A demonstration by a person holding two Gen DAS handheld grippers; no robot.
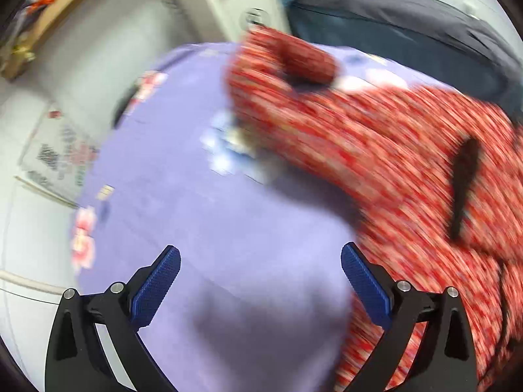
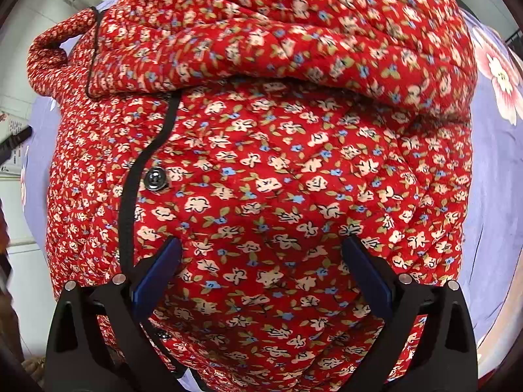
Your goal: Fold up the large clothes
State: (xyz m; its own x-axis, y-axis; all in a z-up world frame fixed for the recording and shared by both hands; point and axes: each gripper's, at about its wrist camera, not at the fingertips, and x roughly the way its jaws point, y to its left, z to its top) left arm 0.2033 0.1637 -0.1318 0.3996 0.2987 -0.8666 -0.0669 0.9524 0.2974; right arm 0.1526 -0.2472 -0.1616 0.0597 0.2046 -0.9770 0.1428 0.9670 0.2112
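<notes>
1. One garment is the whole job here: a red quilted floral jacket [image 2: 261, 163] lying on a lavender flower-printed cloth [image 1: 212, 228] that covers the surface below; whether that surface is a bed or a desk, I cannot tell.
2. In the right wrist view the jacket fills nearly the frame, with one padded sleeve [image 2: 278, 39] lying across the upper body and a black piped front edge [image 2: 130, 189] running down beside a dark snap button [image 2: 155, 178].
3. The right gripper [image 2: 261, 274] has its jaws spread wide and holds nothing; the blue pads sit just over the jacket's front panel, and contact cannot be told.
4. The left gripper [image 1: 261, 281] also has its jaws wide apart and empty, over bare cloth, with the jacket to its right. That view is smeared, so detail there is poor.
5. Handling, as a judgement: the quilting looks puffy and soft, so it should bend easily but spring back and make bulky folds. It is probably moderately heavy for clothing and not slippery or fragile.
6. Best holds seem to be thin, firm edges: the piped front edge, the hem, or the cuff [image 2: 42, 55], since a pinch on the padded middle may take only the top layer.
</notes>
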